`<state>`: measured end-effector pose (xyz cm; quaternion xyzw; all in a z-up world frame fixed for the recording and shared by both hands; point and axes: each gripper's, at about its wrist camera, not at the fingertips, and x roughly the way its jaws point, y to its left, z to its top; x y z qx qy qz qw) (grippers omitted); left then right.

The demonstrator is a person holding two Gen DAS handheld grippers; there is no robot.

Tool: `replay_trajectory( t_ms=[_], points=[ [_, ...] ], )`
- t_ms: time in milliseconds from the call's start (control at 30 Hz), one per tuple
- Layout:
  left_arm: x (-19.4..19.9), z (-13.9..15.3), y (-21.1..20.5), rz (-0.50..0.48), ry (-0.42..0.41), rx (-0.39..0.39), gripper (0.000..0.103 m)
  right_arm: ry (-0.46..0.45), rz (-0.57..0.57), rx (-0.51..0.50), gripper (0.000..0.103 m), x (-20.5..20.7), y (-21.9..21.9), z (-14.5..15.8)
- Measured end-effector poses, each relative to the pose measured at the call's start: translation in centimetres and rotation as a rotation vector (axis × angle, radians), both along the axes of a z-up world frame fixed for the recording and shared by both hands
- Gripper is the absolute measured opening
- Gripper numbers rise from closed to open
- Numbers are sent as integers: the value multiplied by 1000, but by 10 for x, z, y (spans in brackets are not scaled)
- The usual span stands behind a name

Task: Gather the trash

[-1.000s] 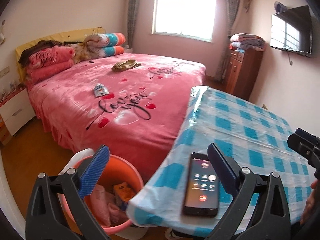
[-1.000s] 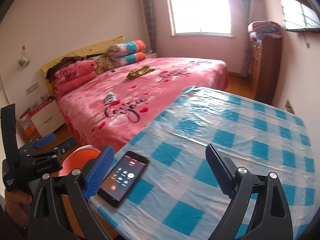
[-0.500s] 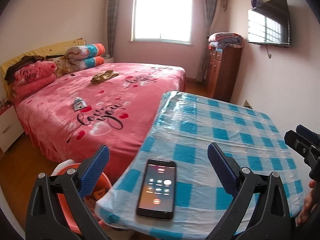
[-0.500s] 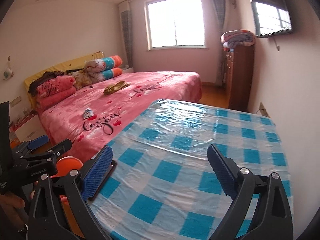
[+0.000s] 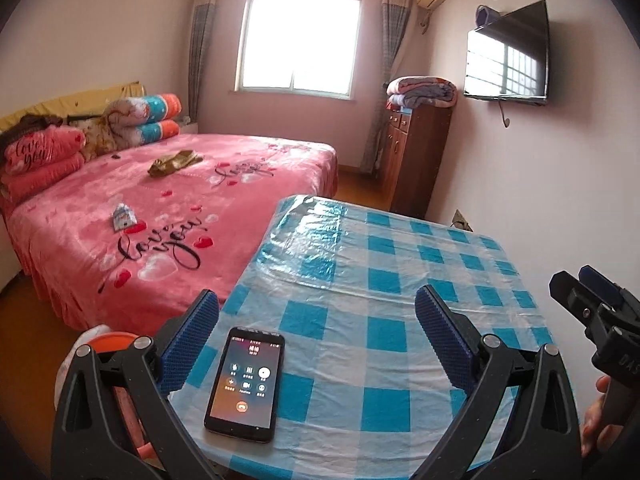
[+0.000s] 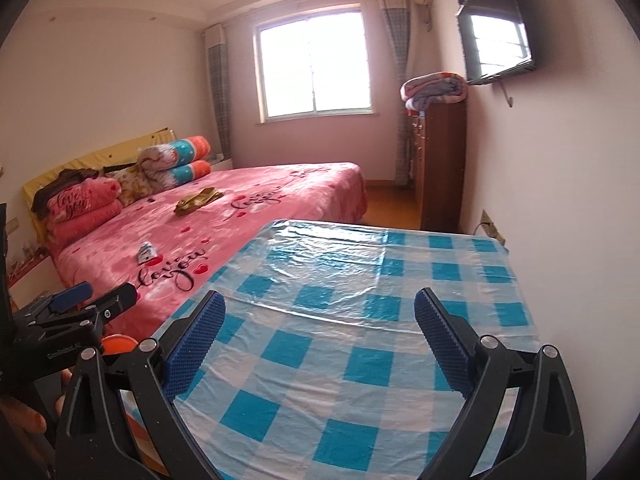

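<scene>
A: Your left gripper [image 5: 316, 332] hangs over the near edge of the bench [image 5: 400, 264]. Its blue fingers [image 5: 190, 344] are spread wide, with nothing between them.

B: And the right gripper [image 6: 320, 338]?

A: The same: fingers [image 6: 444, 344] apart and empty, above the blue-checked plastic cover. You can also see it at the right edge of the left view, with your hand [image 5: 596, 420] on its handle.

B: Where is the trash?

A: A small crumpled white-and-blue wrapper [image 5: 122, 216] lies on the pink bed [image 5: 240, 208], near the "love you" print, well apart from both grippers. An olive crumpled piece [image 5: 174, 162] lies further up the bed, towards the pillows [image 5: 40, 160].

B: Anything on the bench?

A: A phone [image 5: 246, 384] with a lit call screen, flat at the near left corner, just beside your left finger. An orange bucket [image 5: 112, 340] with a white liner stands on the floor below that corner.
</scene>
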<state>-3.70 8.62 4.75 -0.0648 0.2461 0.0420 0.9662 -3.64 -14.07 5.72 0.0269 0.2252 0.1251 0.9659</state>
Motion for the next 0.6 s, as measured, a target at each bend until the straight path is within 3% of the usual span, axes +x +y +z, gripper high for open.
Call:
replay_trajectory(
  t_ms=[167, 600],
  points=[
    [-2, 9, -15, 8, -29, 72, 99, -2, -39, 11, 96, -3, -12, 2],
    [-14, 25, -33, -52, -107, 70, 99, -26, -121, 3, 96, -15, -35, 9]
  ],
)
